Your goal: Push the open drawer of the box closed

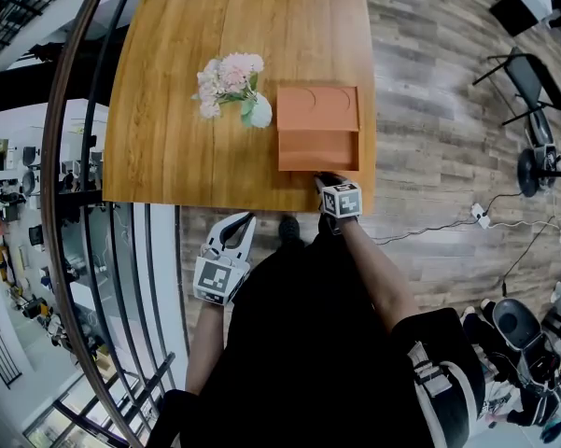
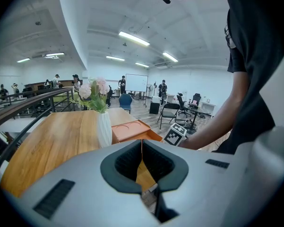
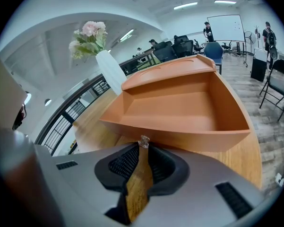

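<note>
An orange box (image 1: 317, 108) stands on the wooden table (image 1: 182, 147) near its front edge. Its drawer (image 1: 318, 149) is pulled out toward me and looks empty (image 3: 179, 108). A small clear knob (image 3: 143, 142) sticks out of the drawer front. My right gripper (image 1: 327, 179) is shut, and its tips (image 3: 142, 148) sit right at that knob. My left gripper (image 1: 242, 218) hangs off the table, below its front edge and left of the box. It is shut with nothing in it (image 2: 142, 142). The box (image 2: 132, 129) lies ahead in the left gripper view.
A white vase of pink flowers (image 1: 259, 112) stands just left of the box. A black railing (image 1: 75, 203) runs along the table's left side. Chairs (image 1: 532, 91) and a cable with a power strip (image 1: 481, 215) lie on the wood floor to the right.
</note>
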Demonstrator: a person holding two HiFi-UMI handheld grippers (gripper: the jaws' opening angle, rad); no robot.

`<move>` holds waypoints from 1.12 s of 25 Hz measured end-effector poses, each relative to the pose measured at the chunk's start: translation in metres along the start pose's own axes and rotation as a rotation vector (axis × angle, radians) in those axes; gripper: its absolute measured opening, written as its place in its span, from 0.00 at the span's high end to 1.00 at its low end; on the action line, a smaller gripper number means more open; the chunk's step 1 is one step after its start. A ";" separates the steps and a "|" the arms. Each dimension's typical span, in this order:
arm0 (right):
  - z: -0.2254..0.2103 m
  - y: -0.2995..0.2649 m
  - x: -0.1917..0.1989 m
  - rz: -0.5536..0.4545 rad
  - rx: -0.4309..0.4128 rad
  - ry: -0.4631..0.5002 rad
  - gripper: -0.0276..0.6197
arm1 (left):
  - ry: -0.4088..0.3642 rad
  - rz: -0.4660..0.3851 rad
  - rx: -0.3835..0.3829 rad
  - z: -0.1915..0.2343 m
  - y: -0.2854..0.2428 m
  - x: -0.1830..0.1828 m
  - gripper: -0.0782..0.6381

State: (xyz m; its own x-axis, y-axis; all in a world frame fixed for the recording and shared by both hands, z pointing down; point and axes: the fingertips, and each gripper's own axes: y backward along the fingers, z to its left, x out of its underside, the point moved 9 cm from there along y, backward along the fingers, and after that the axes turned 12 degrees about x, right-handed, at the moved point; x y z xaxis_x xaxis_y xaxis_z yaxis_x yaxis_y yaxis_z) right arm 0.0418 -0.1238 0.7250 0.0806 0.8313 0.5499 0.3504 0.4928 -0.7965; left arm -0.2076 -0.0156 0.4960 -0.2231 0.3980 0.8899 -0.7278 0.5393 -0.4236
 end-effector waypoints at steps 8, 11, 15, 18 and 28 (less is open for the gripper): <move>0.001 0.003 -0.003 -0.026 0.001 0.003 0.84 | -0.001 -0.005 0.002 0.001 0.000 -0.002 0.86; 0.000 0.002 -0.006 -0.028 0.001 0.004 0.84 | -0.002 0.003 -0.002 0.002 -0.001 -0.003 0.86; 0.001 0.002 -0.009 -0.024 -0.001 0.012 0.84 | 0.012 0.035 -0.011 0.002 0.000 -0.007 0.86; 0.000 -0.001 -0.011 -0.022 0.000 0.015 0.84 | 0.017 0.036 -0.010 0.003 0.000 -0.007 0.86; -0.005 -0.005 -0.022 -0.014 0.003 0.030 0.84 | 0.003 -0.009 -0.015 0.007 -0.006 -0.009 0.86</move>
State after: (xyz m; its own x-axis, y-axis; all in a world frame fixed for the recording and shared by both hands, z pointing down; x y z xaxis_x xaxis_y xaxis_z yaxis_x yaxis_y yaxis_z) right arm 0.0426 -0.1459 0.7175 0.1042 0.8164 0.5679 0.3487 0.5048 -0.7897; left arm -0.2054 -0.0274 0.4916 -0.2151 0.3950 0.8931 -0.7200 0.5537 -0.4183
